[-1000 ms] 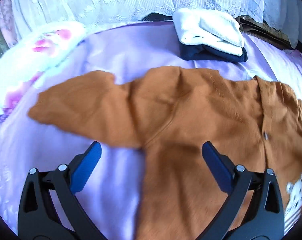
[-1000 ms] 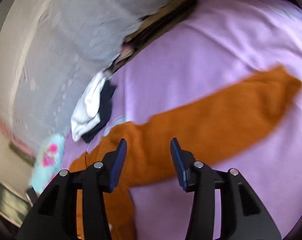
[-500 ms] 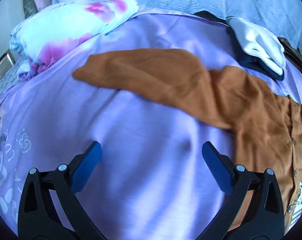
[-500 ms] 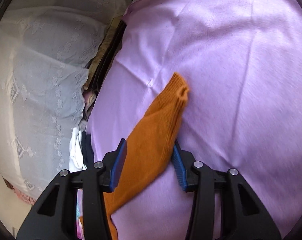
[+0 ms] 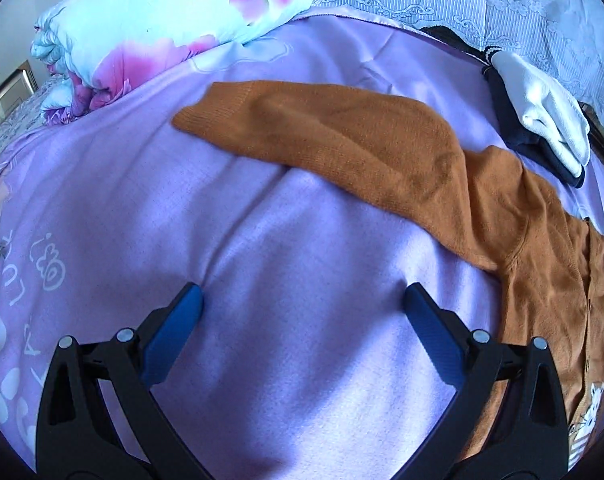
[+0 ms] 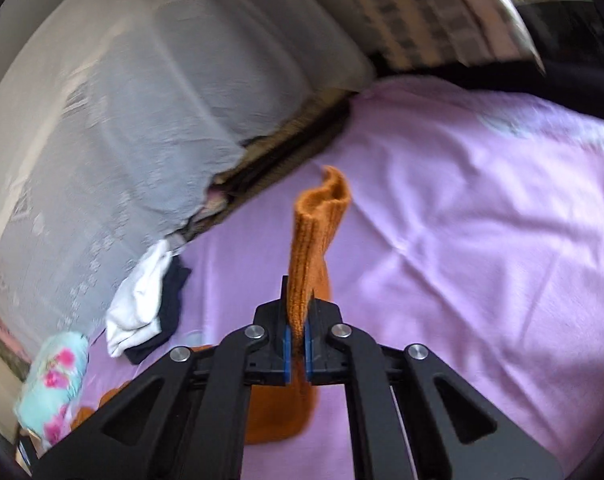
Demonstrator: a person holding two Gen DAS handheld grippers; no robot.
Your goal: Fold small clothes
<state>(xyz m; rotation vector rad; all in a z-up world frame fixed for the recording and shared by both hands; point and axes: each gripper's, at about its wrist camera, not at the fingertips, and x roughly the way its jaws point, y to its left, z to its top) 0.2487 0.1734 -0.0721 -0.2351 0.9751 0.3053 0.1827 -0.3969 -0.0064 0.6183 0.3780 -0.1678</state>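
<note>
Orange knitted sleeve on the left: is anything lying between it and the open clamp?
Nothing visible. Only bare purple bedsheet separates the open left gripper from the orange knitted sleeve; the floral quilt lies further back.

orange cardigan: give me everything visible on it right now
The orange cardigan is a small rust-orange knit with ribbed cuffs, a buttoned front and a white animal patch near the hem. It lies on the purple bedsheet, one sleeve stretched flat across it. The right gripper is shut on the other sleeve, whose cuff sticks up beyond the jaws. The left gripper is open, not touching it.
</note>
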